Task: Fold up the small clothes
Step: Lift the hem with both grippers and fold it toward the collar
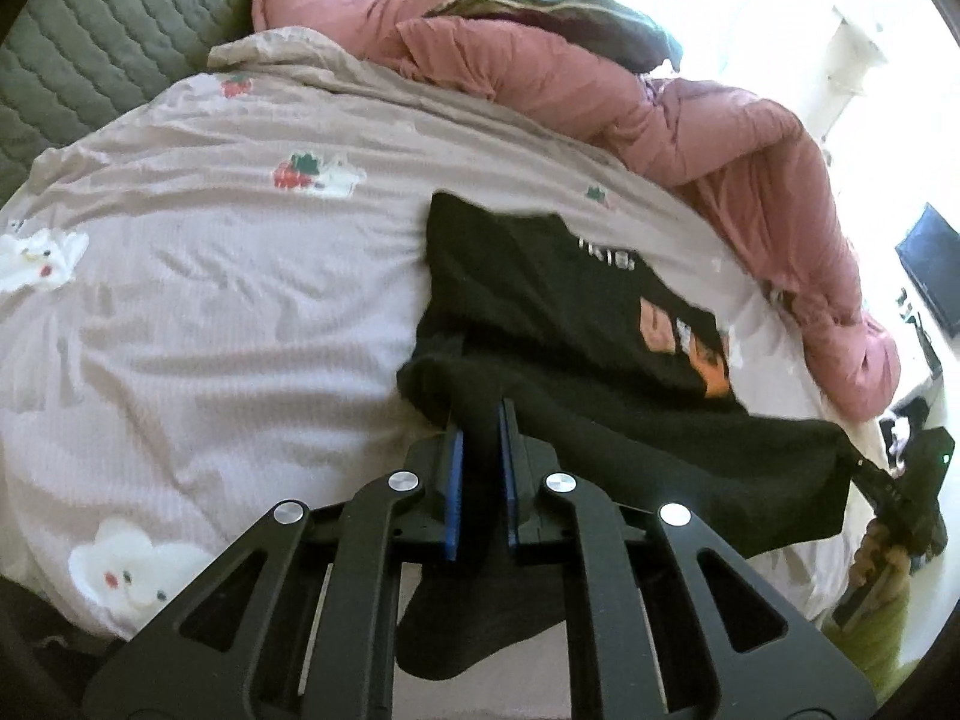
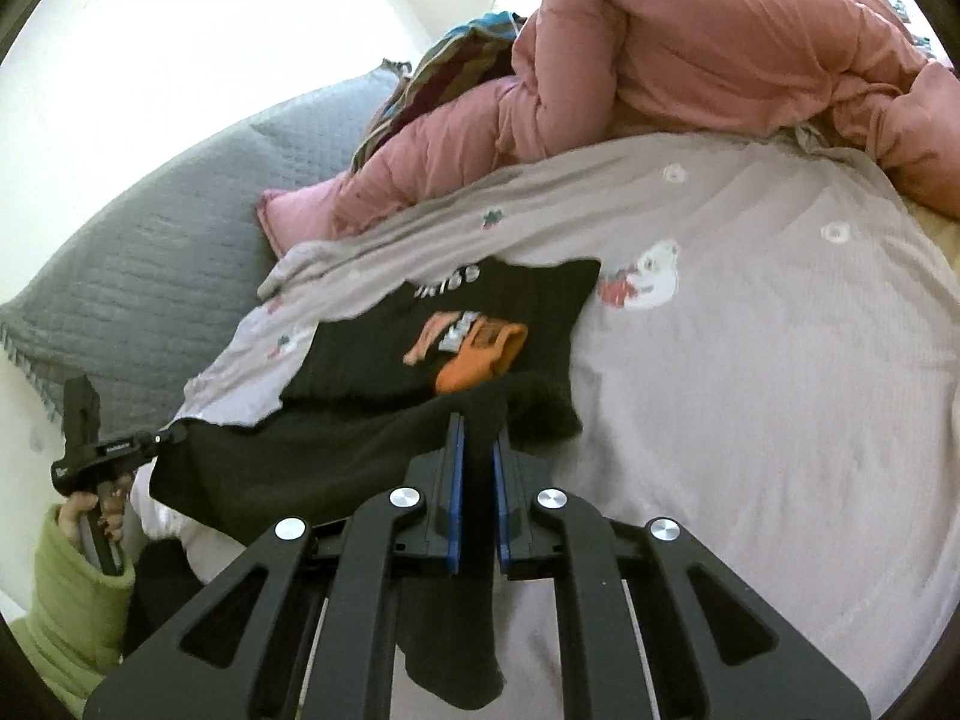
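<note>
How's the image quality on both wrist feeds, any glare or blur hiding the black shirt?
Left wrist view: window glare washes out the upper right; the black shirt is slightly blurred, its folds lost in the dark cloth, the left gripper sharp. Right wrist view: the wall at upper left is blown out; the shirt's print is smeared, the right gripper sharp. Both views bend the bedsheet at the edges.

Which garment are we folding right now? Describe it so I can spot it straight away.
Start at the bed with the pale cartoon-print sheet; a pink duvet is bunched along its far side. On the sheet lies the black T-shirt, its near edge gripped by the left gripper and right gripper. It is the only black cloth there, with an orange graphic.
</note>
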{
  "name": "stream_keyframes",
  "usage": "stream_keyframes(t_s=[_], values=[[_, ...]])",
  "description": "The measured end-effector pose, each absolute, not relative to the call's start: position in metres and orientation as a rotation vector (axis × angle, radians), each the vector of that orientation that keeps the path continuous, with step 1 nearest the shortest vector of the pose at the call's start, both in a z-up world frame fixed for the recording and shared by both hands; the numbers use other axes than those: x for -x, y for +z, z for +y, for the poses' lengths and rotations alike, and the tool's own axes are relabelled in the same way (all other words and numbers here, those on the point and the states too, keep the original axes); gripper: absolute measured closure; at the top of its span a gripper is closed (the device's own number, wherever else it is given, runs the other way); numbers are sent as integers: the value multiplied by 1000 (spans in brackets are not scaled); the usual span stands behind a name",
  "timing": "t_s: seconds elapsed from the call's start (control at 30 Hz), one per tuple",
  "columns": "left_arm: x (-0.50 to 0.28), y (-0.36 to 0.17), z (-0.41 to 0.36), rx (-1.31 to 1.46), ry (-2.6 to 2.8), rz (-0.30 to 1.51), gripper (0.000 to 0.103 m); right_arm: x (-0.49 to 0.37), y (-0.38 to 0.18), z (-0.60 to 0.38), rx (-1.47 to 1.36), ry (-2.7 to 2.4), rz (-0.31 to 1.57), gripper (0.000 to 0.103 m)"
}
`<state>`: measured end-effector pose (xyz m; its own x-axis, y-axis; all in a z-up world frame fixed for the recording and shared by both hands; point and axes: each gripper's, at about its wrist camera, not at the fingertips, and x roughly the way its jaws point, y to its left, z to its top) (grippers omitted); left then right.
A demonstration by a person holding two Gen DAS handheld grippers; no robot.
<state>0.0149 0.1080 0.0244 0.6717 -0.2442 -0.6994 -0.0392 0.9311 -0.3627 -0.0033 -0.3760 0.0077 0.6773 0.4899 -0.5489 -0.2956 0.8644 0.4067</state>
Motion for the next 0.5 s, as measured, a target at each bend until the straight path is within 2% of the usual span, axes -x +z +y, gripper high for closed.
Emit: stream_keyframes(t_s=[0.5], values=[[-94, 19, 111, 404, -74, 823, 99, -71, 8, -368, -319, 363, 700, 96]])
